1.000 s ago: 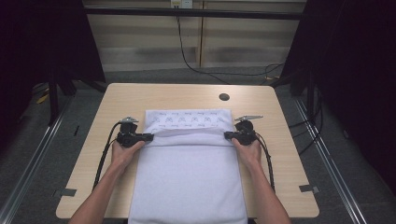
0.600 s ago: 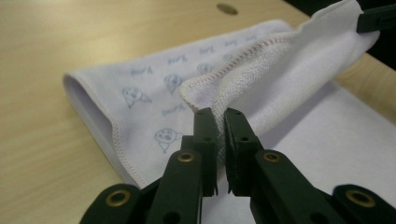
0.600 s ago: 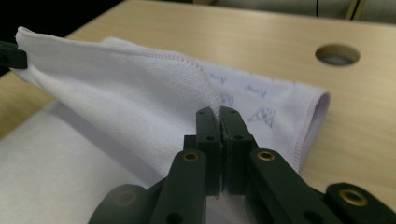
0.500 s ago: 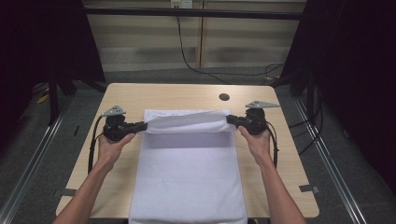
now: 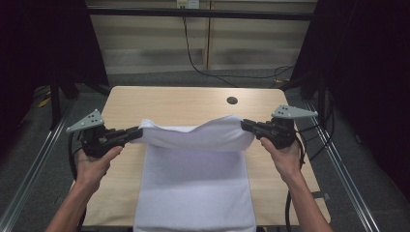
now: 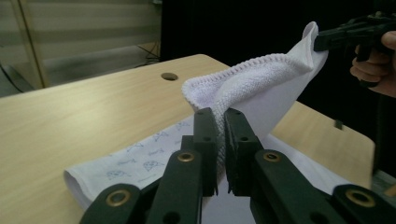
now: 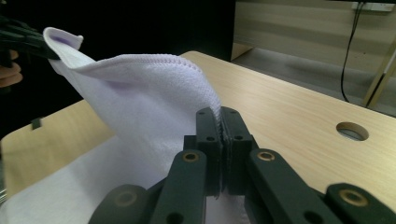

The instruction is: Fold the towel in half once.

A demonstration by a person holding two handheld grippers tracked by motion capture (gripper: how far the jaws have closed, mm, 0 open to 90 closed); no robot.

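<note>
Since a second ago we have lifted both far corners of the white towel (image 5: 196, 179) up off the wooden table (image 5: 169, 101), and the raised edge now hangs between our hands instead of lying flat. Nearest us, the towel's lower end runs off the table's near edge and is cut off at the bottom of the high view, so we cannot see how far it drops. Its middle lies flat on the table. Above that, the left gripper (image 5: 135, 135) is clamped on the towel's left corner, jaws narrow with cloth pinched between them, as the left gripper view shows (image 6: 220, 140). The right gripper (image 5: 246, 126) pinches the right corner, jaws almost together on the hem (image 7: 219, 140). Under the lifted fold, a printed layer of the towel (image 6: 140, 161) lies on the table; its pattern is too faint to read. Beyond the towel, a round hole (image 5: 232, 100) sits near the table's far edge.
</note>
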